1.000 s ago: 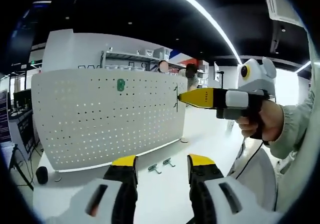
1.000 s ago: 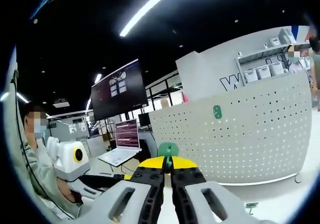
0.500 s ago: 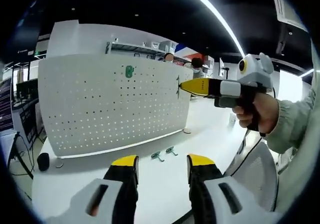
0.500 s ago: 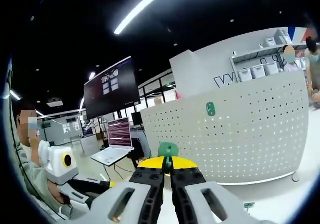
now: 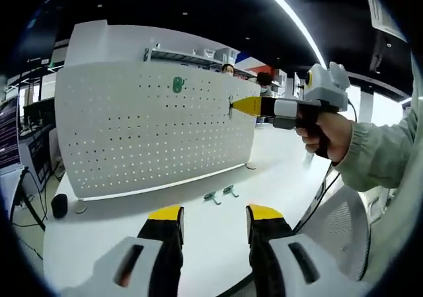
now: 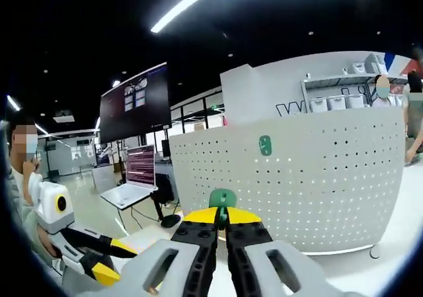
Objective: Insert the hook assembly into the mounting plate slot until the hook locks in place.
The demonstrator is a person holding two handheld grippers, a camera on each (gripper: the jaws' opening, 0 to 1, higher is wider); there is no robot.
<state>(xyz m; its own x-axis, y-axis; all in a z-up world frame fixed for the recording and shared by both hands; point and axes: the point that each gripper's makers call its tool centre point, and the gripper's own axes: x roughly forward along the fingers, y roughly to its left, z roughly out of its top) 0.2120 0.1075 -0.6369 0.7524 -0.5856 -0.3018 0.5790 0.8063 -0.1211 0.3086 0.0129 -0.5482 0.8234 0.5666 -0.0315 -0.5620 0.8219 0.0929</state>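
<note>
White pegboard (image 5: pixel 152 131) stands upright on the table (image 5: pixel 218 237), one green hook (image 5: pixel 178 84) already mounted near its top. Your left gripper (image 5: pixel 206 219) is spread wide, holding nothing; two spare hooks (image 5: pixel 221 194) lie at its twelve o'clock. Your right gripper (image 6: pixel 221 226) pinches a green hook assembly (image 6: pixel 223 199), facing the pegboard.

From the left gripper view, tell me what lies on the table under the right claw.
Two small green hooks lie side by side on the white table, in front of the pegboard, below the raised right claw. Their shape is too small to tell.
</note>
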